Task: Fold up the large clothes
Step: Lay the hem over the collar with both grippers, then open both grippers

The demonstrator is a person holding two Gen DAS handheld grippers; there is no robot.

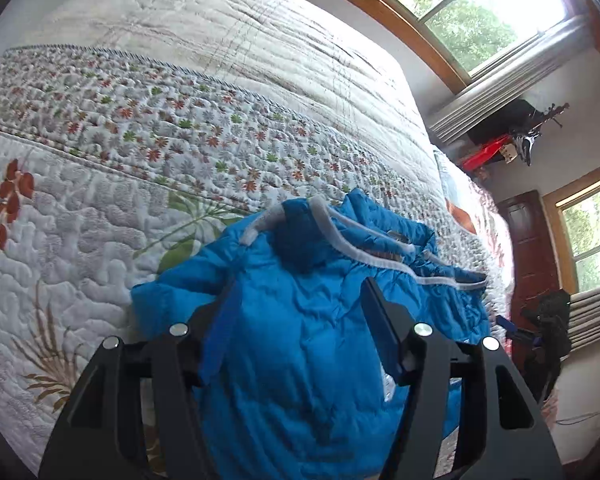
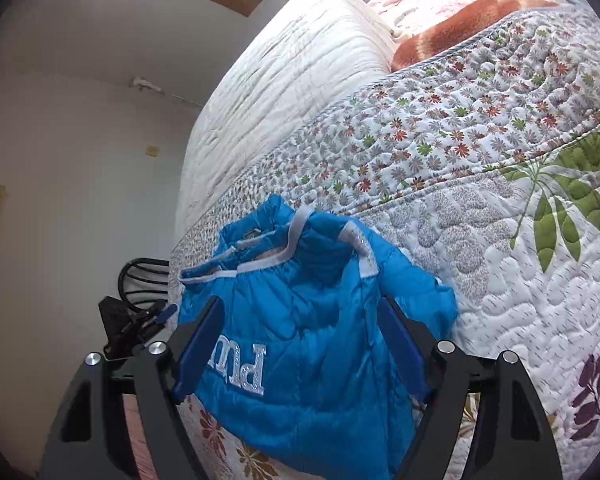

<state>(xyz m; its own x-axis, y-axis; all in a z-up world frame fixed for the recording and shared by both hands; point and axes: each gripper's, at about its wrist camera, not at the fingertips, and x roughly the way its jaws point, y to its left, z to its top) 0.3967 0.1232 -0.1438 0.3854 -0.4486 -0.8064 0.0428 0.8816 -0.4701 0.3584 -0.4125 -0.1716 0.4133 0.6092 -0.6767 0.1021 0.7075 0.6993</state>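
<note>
Left gripper (image 1: pixel 296 312): jaws spread wide, grasping nothing, the blue jacket (image 1: pixel 312 320) lying between and below them. Right gripper (image 2: pixel 300 328): jaws likewise released over the same jacket (image 2: pixel 320 320). Only the right wrist view shows white lettering (image 2: pixel 240 364) on the fabric; the left wrist view shows the plain side with white trim (image 1: pixel 364 252) near the collar. The jacket lies bunched at the near edge of the bed (image 1: pixel 180 128), on a floral quilt (image 2: pixel 480 140). Farther off: an orange pillow (image 2: pixel 460 28), wood-framed windows (image 1: pixel 472 12), a dark door (image 1: pixel 532 248).
</note>
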